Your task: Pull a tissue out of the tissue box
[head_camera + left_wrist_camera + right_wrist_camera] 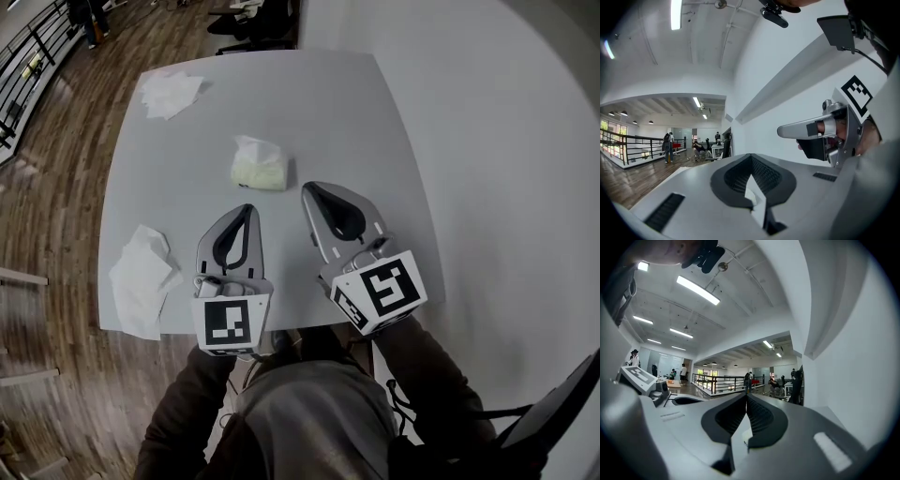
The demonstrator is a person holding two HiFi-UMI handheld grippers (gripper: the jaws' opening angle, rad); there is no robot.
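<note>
The tissue box [259,167] is a small pale yellow-green pack in the middle of the grey table [375,122], with a white tissue sticking up from its top. My left gripper [249,207] is a little nearer than the pack and to its left, jaws shut with nothing between them. To the pack's right, my right gripper [307,189] has its tips just off the pack's near right corner, also shut and holding nothing. Both gripper views look level across the room; the pack shows in neither. The left gripper view shows shut tips [751,156], the right gripper view likewise [746,394].
A loose crumpled tissue [171,92] lies at the table's far left corner. Another pile of tissues [141,277] lies at the near left edge. A white wall runs along the right of the table. Wooden floor and a railing are to the left, with people far off.
</note>
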